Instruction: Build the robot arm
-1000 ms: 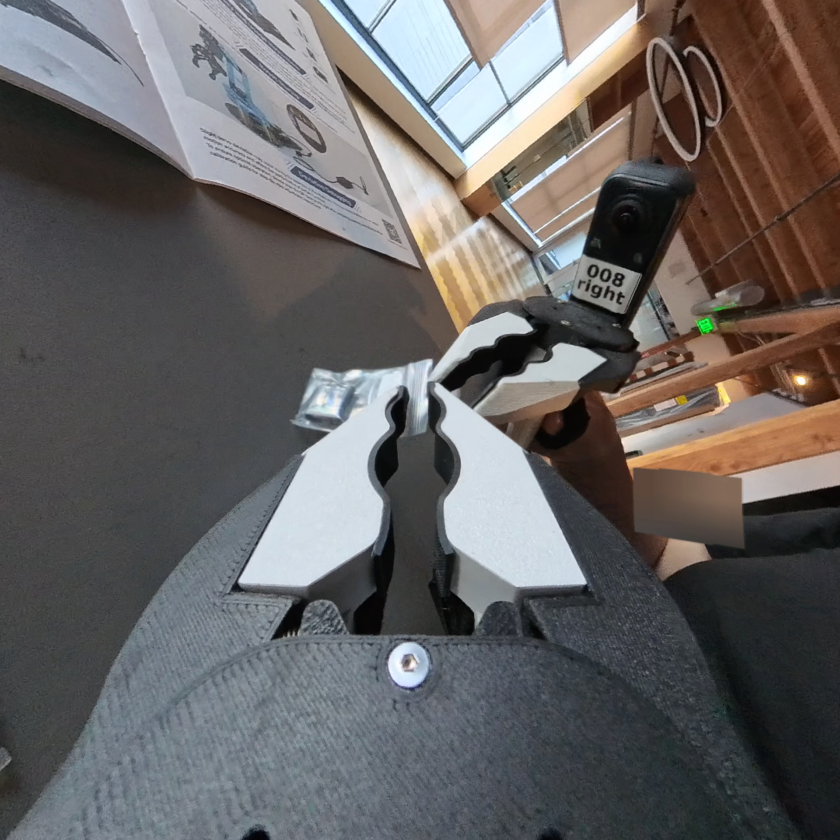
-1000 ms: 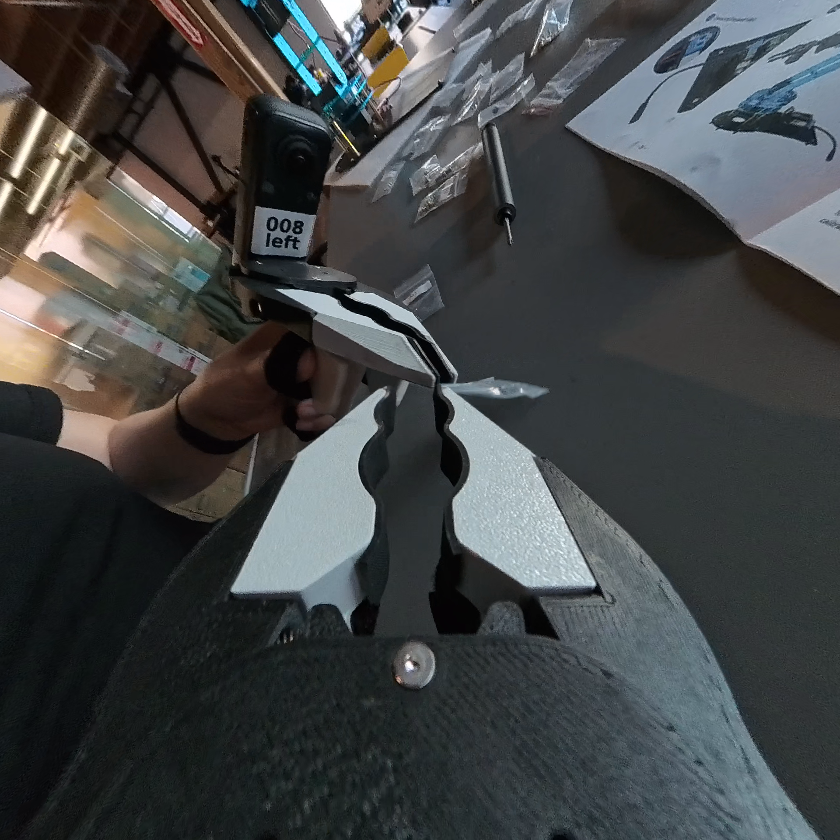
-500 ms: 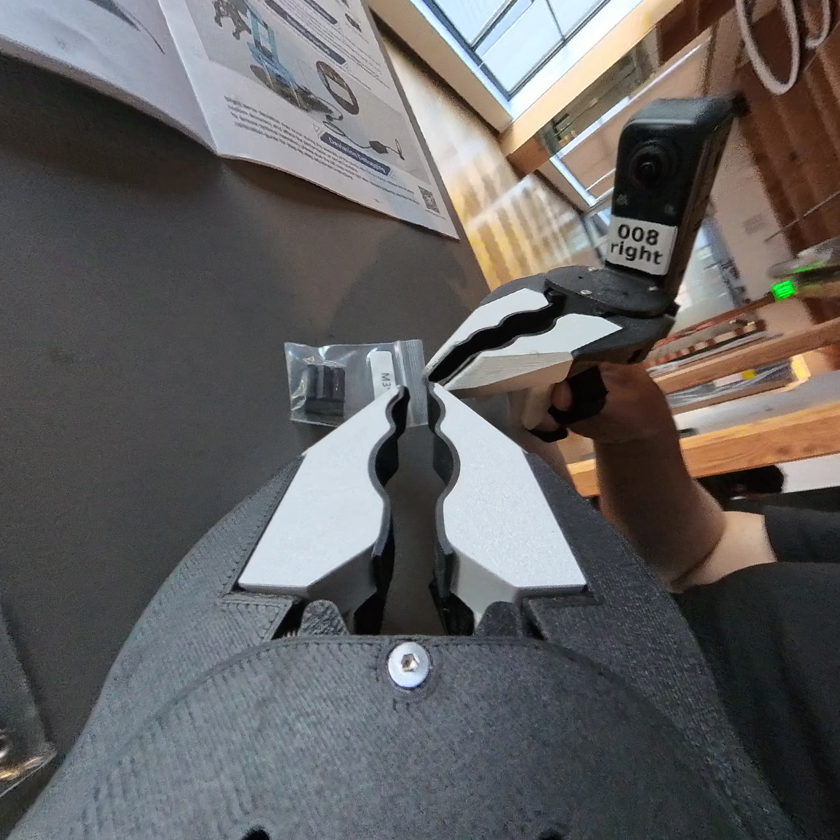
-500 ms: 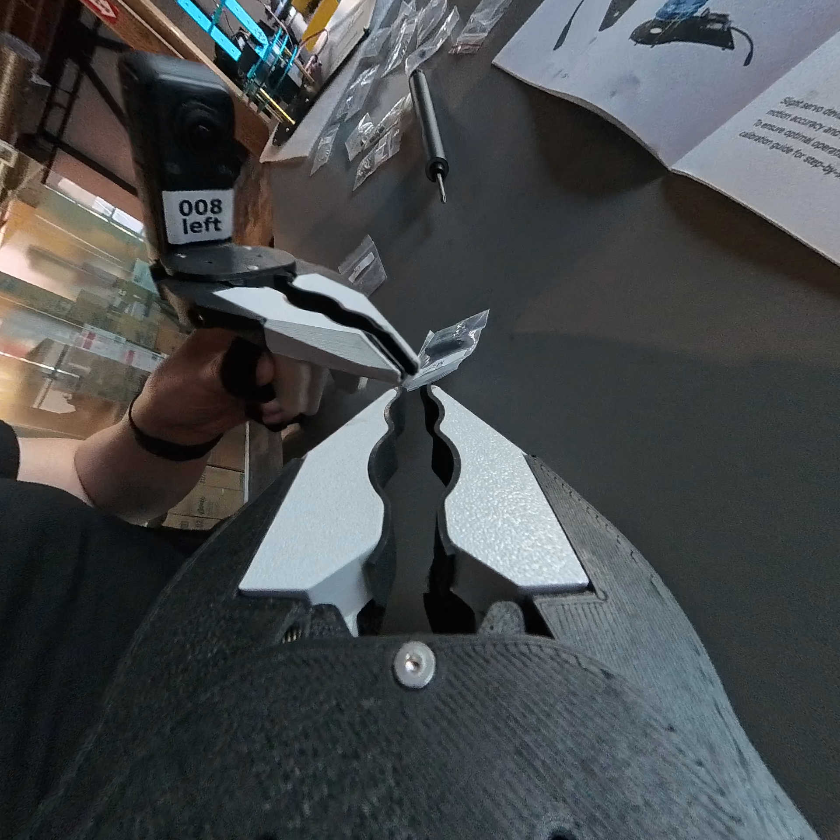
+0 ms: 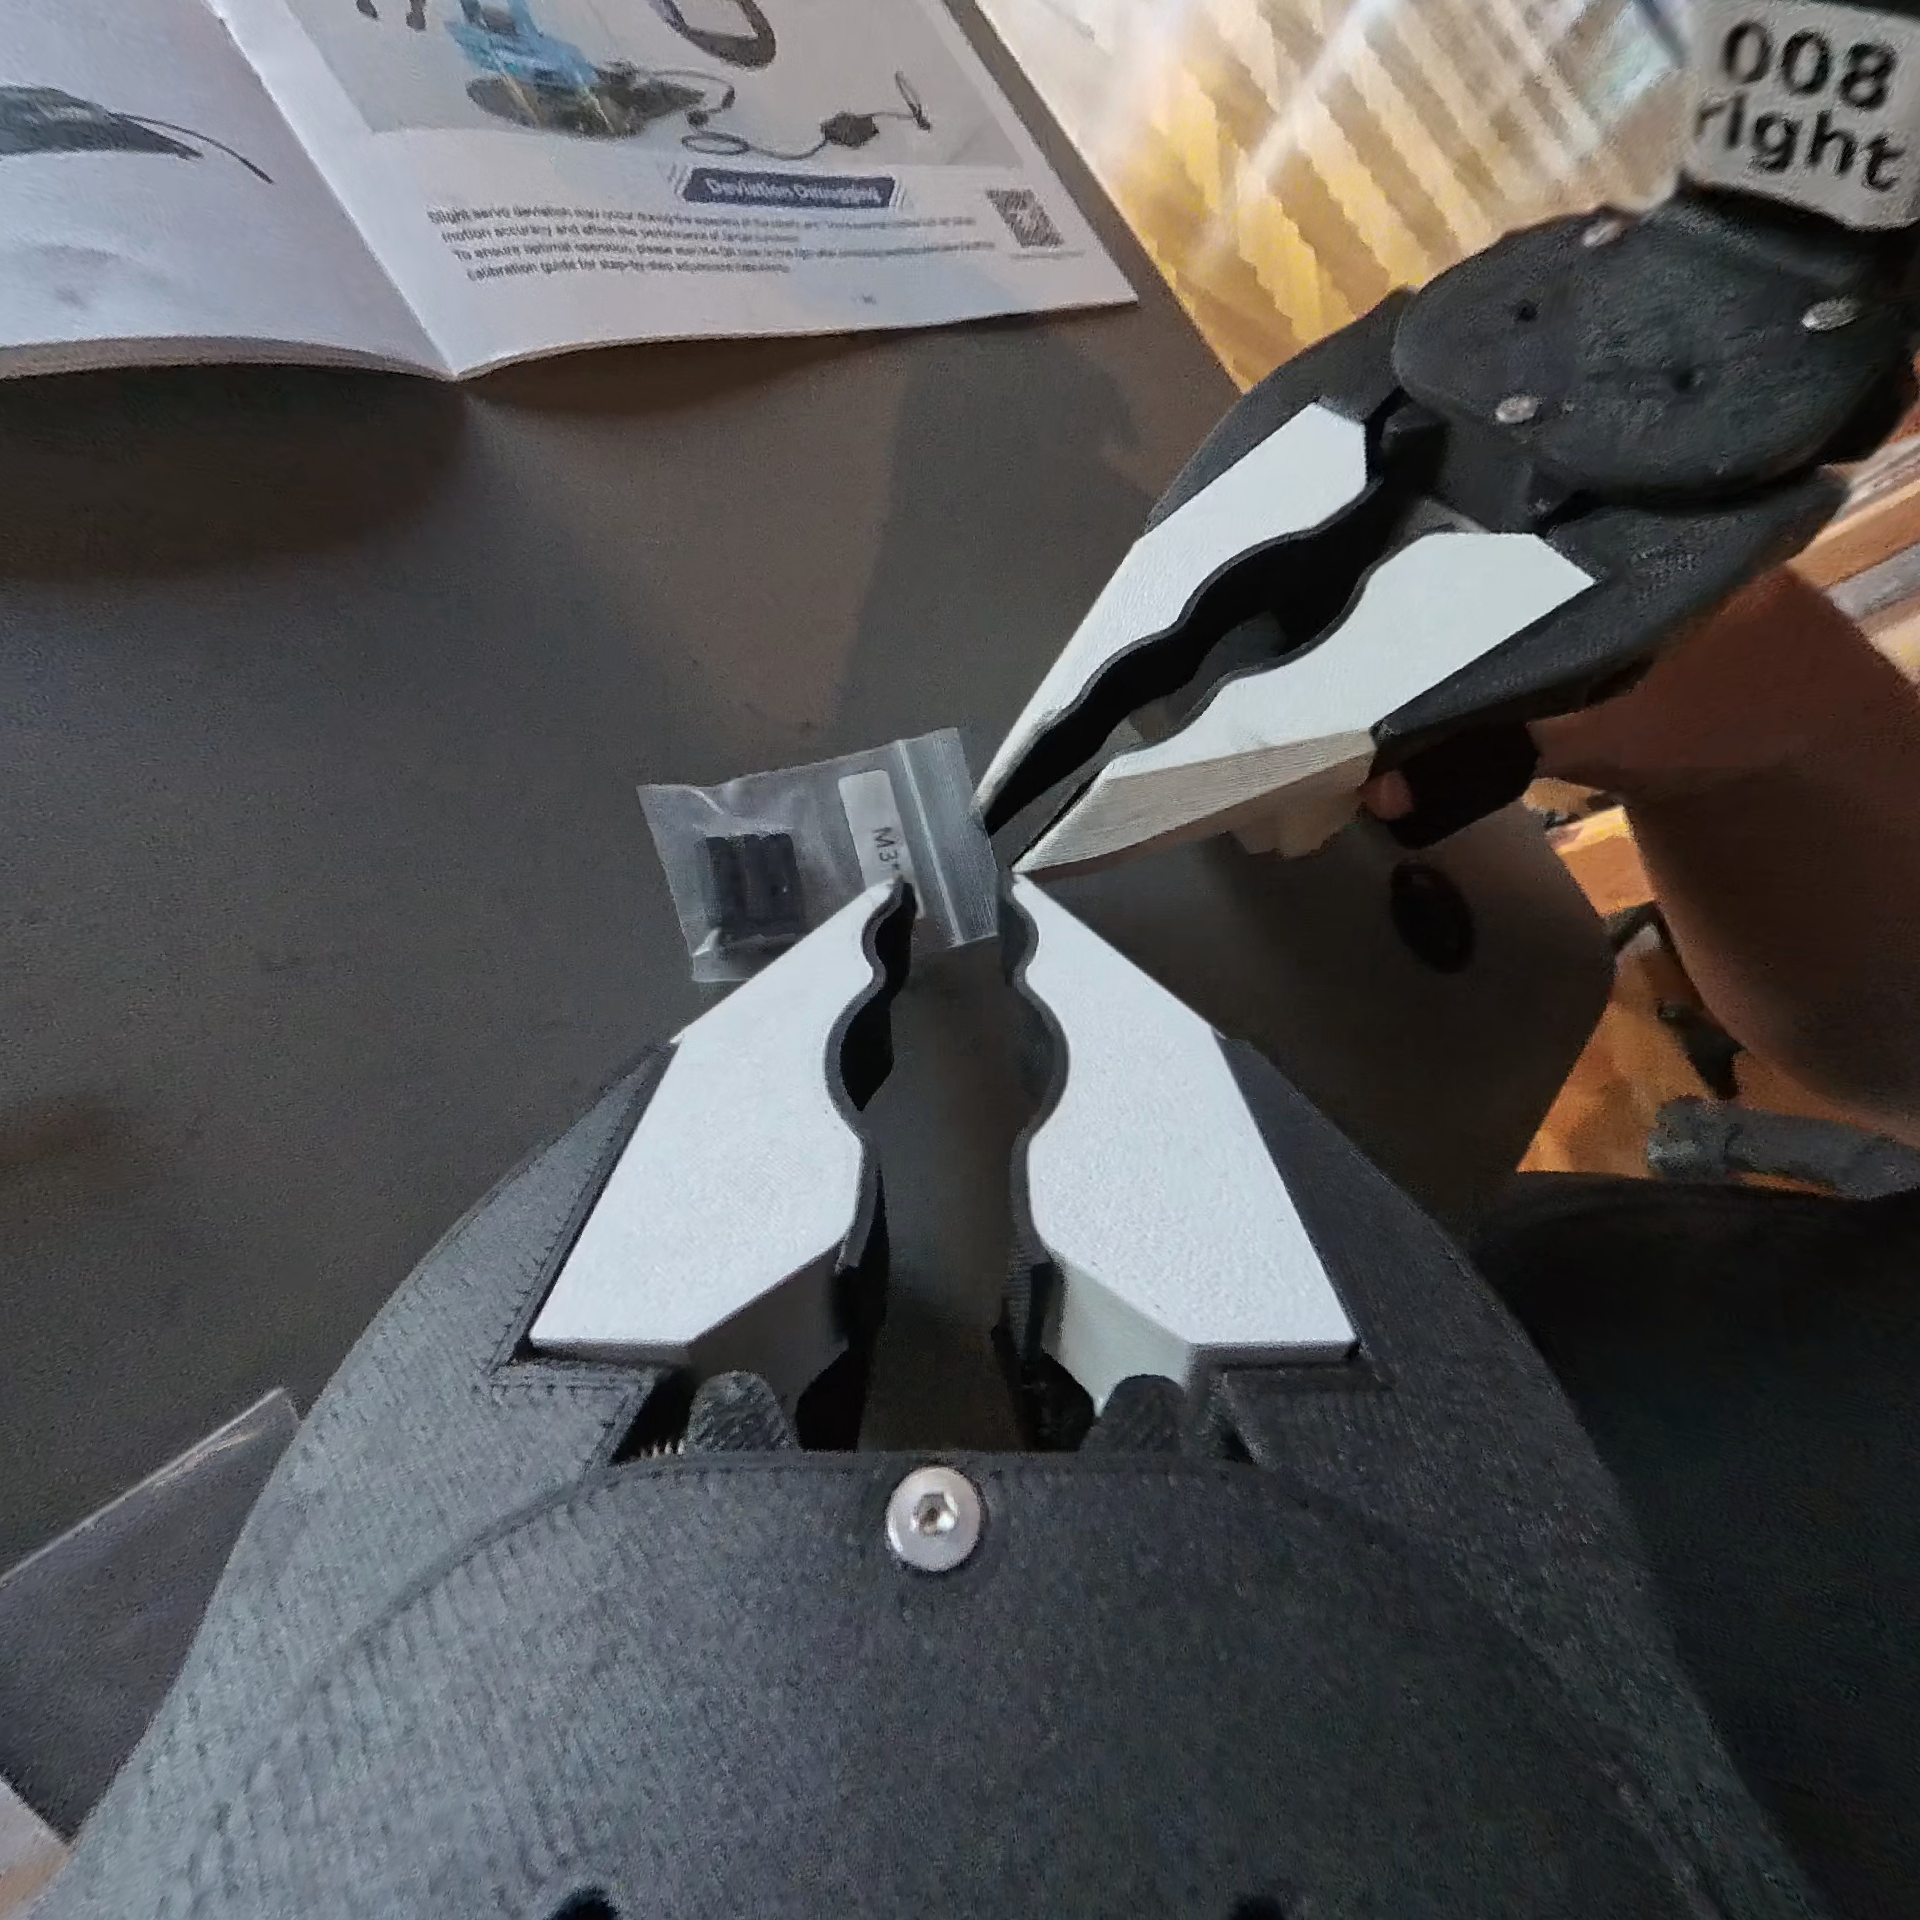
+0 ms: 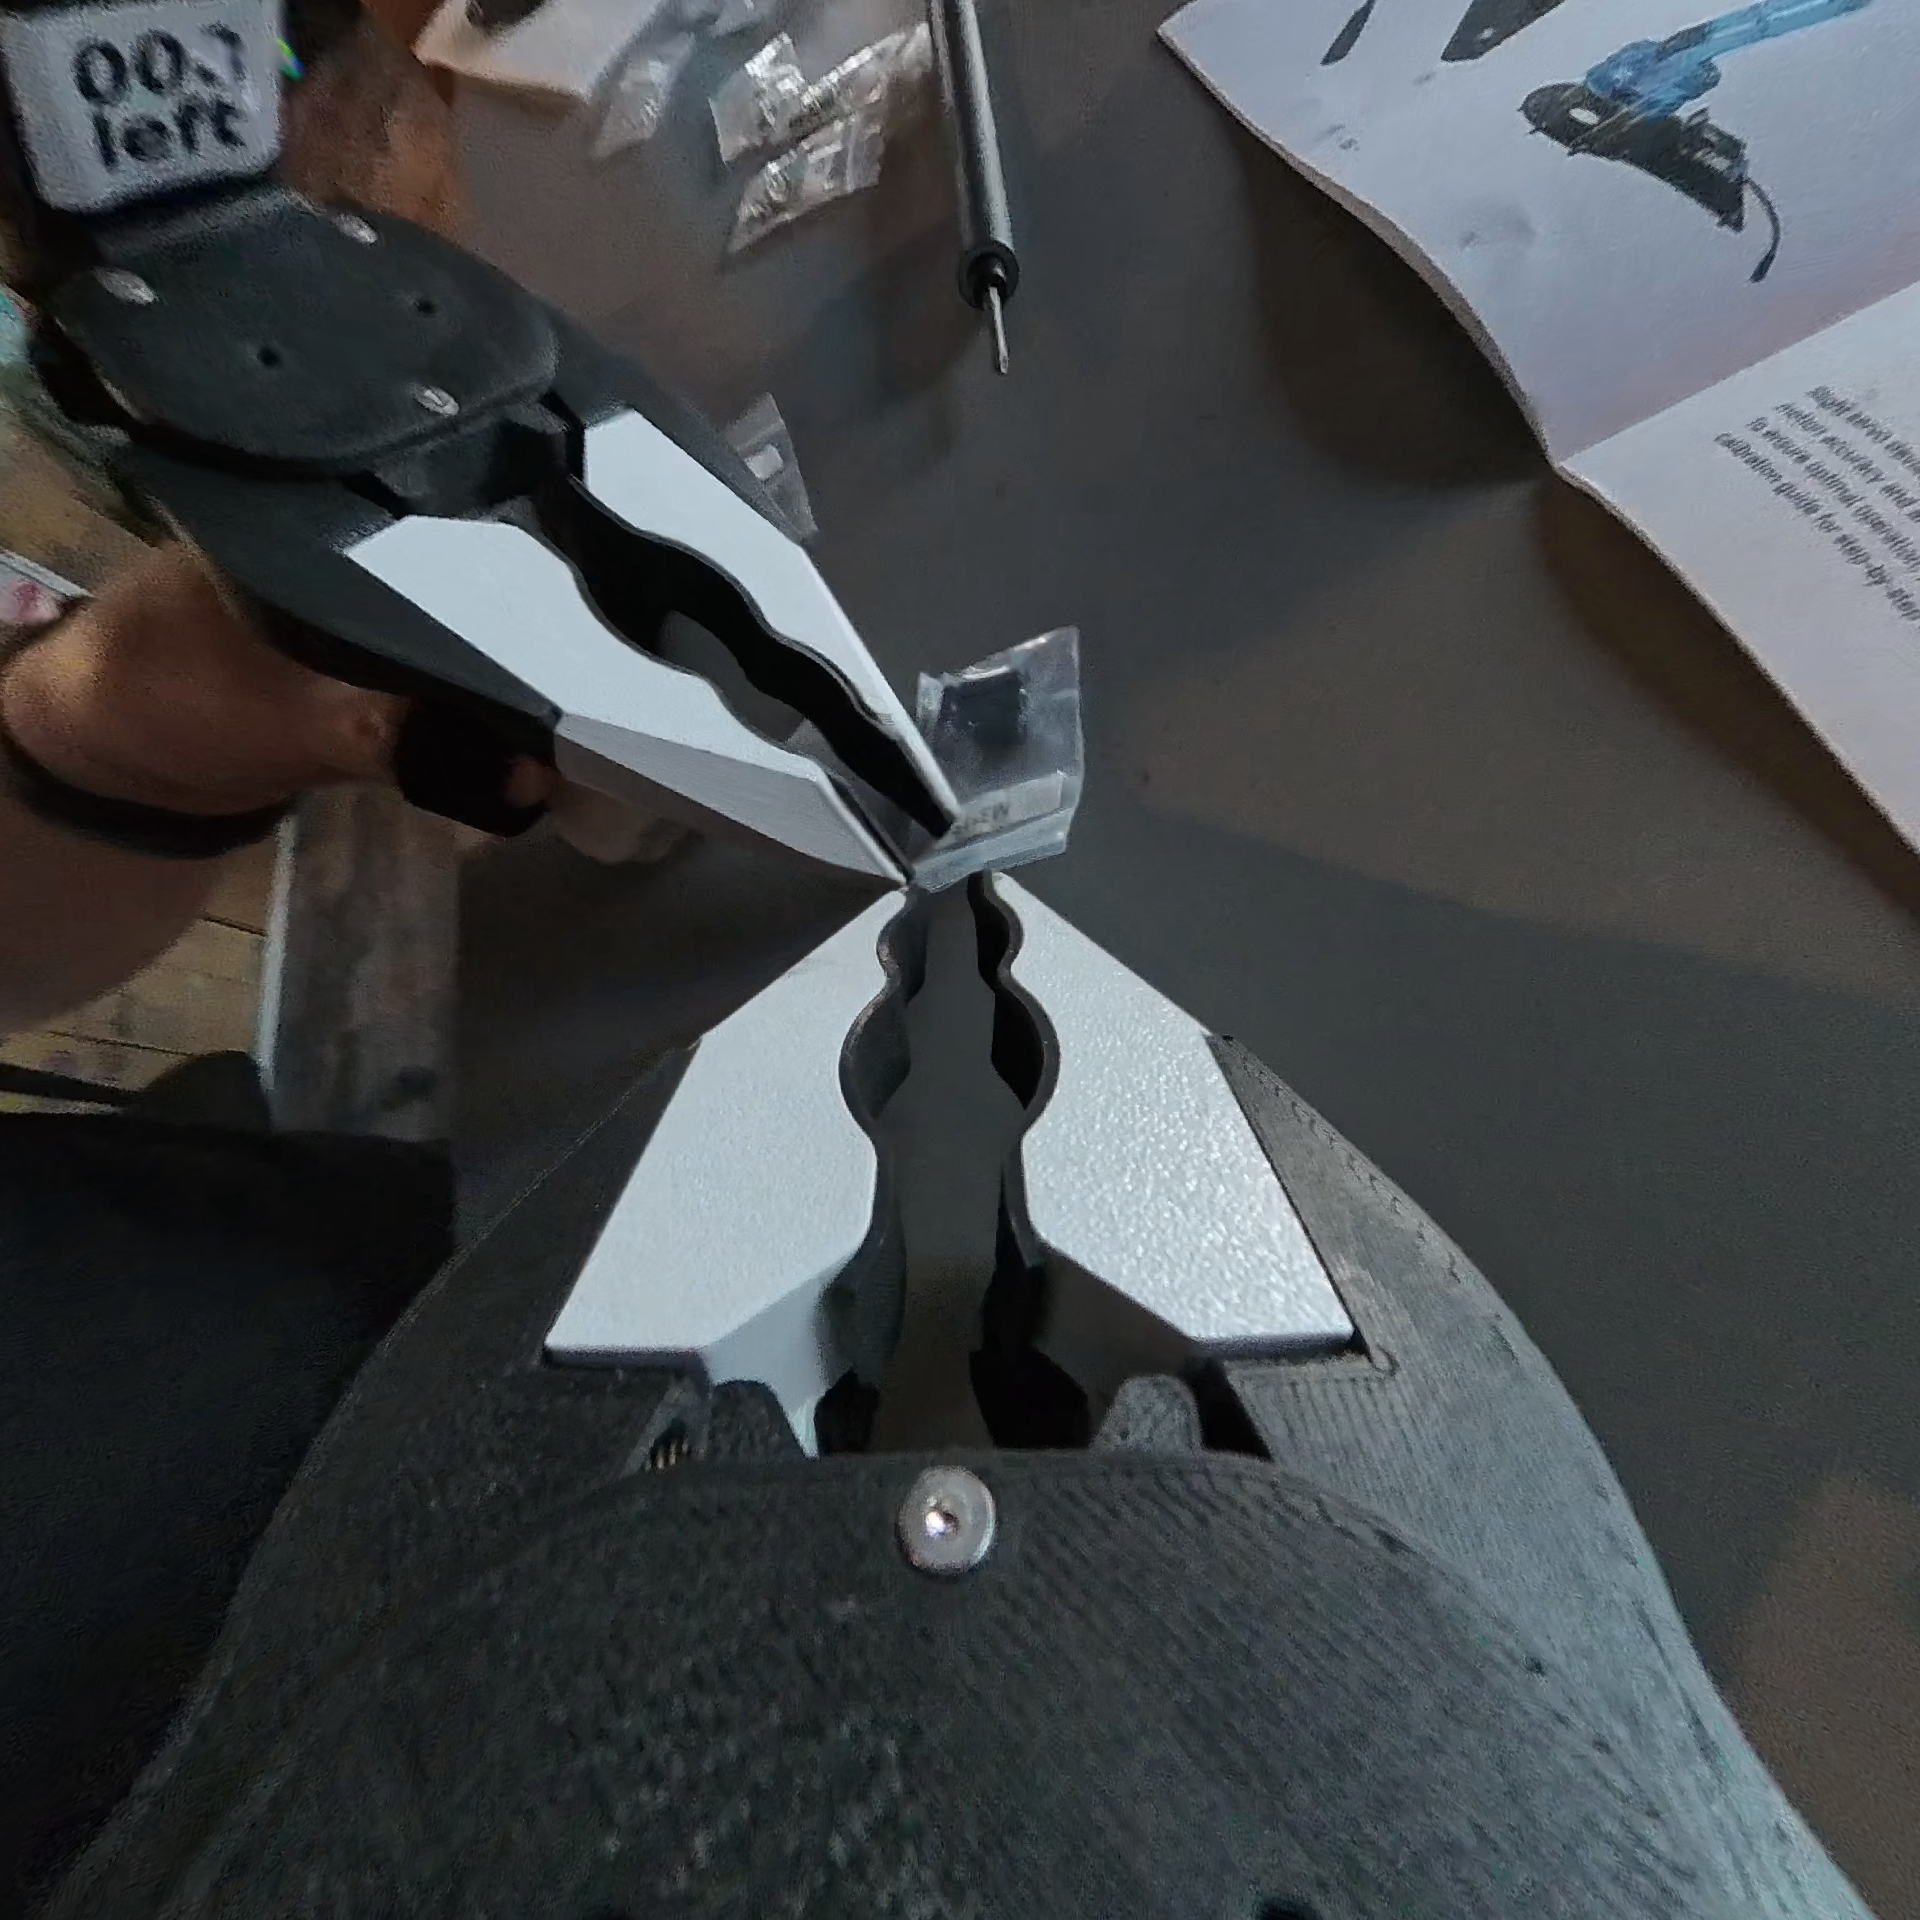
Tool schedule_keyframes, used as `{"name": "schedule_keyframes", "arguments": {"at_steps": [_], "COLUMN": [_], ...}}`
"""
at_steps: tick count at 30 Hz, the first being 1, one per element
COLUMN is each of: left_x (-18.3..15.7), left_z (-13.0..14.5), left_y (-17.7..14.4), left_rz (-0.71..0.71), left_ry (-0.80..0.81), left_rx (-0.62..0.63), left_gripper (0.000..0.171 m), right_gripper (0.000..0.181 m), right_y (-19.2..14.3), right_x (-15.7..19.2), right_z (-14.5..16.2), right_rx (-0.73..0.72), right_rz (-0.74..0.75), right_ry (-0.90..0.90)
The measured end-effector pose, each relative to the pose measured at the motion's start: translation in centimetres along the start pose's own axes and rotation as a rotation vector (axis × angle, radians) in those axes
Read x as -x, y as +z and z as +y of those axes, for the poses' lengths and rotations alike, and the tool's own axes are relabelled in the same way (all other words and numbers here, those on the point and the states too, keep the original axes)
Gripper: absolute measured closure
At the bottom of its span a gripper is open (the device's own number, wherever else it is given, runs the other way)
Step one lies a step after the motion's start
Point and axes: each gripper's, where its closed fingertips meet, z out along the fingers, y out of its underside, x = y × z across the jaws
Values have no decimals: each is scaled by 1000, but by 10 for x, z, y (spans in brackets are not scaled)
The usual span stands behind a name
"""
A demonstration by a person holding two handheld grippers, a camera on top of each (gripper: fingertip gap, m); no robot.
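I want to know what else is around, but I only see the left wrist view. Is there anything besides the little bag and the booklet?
Observer: Yes. The right wrist view shows a thin black screwdriver-like tool lying on the dark table.
Operator: Any more bags?
Observer: Several small clear bags lie just left of that tool.
Operator: Is my gripper pinching the bag?
Observer: Seen from the side, the left gripper is closed on the little bag at its sealed edge.

Counts on the dark table

Two grippers, one held bag (image 5: pixel 821 858), one booklet (image 6: pixel 1621 239), one screwdriver (image 6: pixel 982 187), several loose bags upper left (image 6: pixel 790 135).
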Motion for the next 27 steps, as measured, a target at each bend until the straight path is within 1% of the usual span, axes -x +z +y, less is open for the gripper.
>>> {"name": "schedule_keyframes", "arguments": {"at_steps": [3,4,6,7,11,13,15,18,19,20,23,25,27], "left_x": [5,6,3,3,4,3,1,-1,0,1,8,9,9], "left_z": [2,3,1,1,0,0,1,2,2,2,2,2,1], "left_y": [2,3,4,5,5,5,5,5,6,6,6,6,7], "left_rz": [-55,-66,-68,-68,-55,-40,-46,-97,-122,-150,-250,-294,-308], "left_ry": [42,54,74,77,59,51,72,142,173,208,324,400,437], "left_rx": [30,40,40,37,25,30,47,52,54,55,63,67,61], "left_gripper": [167,168,160,159,163,161,157,150,148,149,160,159,159], "right_gripper": [171,171,171,171,172,167,159,151,149,148,148,148,148], "right_y": [3,3,3,3,6,4,-1,-9,-9,-8,-10,-10,-9], "right_x": [-2,-4,-8,-6,-4,-10,-12,-22,-24,-26,-34,-32,-30], "right_z": [2,4,4,3,0,0,-4,-8,-7,-6,-8,-8,-5], "right_rx": [25,37,46,41,34,52,38,34,42,56,63,64,75], "right_rz": [35,57,89,82,73,114,120,142,129,112,116,99,88], "right_ry": [-58,-73,-111,-122,-168,-200,-244,-316,-326,-327,-339,-340,-346]}}
